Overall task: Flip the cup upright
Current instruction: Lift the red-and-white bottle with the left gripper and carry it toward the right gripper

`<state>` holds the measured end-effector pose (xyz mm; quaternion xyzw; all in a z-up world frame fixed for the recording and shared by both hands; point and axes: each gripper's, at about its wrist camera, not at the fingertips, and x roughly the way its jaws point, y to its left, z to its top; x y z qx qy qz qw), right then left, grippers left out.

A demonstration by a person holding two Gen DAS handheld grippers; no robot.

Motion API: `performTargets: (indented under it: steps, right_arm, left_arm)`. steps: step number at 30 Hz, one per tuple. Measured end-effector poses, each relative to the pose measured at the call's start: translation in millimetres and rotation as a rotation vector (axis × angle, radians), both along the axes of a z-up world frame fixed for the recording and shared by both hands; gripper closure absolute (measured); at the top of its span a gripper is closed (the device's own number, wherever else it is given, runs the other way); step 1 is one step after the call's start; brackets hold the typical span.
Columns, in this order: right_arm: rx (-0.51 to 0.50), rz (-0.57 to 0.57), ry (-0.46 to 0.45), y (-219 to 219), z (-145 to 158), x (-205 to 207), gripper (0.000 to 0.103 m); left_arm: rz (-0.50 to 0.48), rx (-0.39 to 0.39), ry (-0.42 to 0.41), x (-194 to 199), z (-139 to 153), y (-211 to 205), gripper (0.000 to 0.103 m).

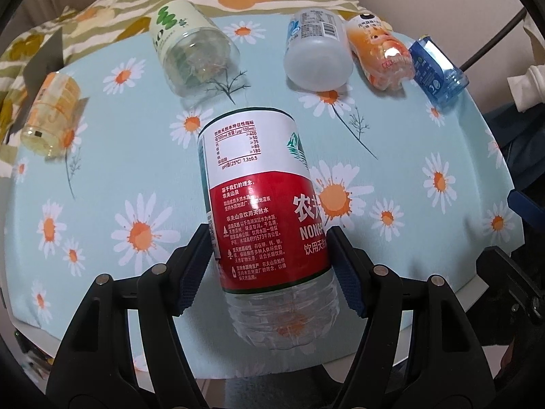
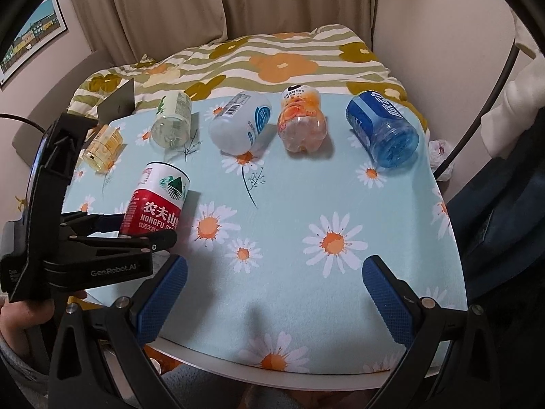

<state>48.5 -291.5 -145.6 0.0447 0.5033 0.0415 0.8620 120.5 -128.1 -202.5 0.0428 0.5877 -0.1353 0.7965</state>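
Observation:
The cup with the red and white Nongfu label [image 1: 262, 204] is a cut-off clear bottle. My left gripper [image 1: 269, 269] is shut on its lower body and holds it tilted, open end away from me, above the daisy tablecloth [image 1: 112, 184]. The right wrist view shows the same cup [image 2: 156, 201] in the left gripper [image 2: 136, 231] at the left. My right gripper [image 2: 272, 293] is open and empty over the table's near edge.
Five more cut-bottle cups lie on their sides along the far side: yellow [image 2: 102, 148], green-labelled [image 2: 172, 124], white [image 2: 238, 126], orange [image 2: 301, 122], blue [image 2: 383, 127]. A flowered bed cover [image 2: 282, 64] lies behind the table. The table's rim [image 2: 306, 375] runs close to me.

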Motion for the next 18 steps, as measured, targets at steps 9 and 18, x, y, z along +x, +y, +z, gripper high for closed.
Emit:
performTargets:
  steps: [9,18]
  right_arm:
    - [0.020,0.006,-0.011,-1.2,7.9,0.7,0.000]
    - [0.038,0.069,-0.046,0.5,40.3,-1.0,0.000]
  left_arm:
    - [0.044,0.023,-0.064,-4.8,15.2,6.9,0.004]
    - [0.178,0.058,-0.138,-38.0,59.8,35.8,0.000]
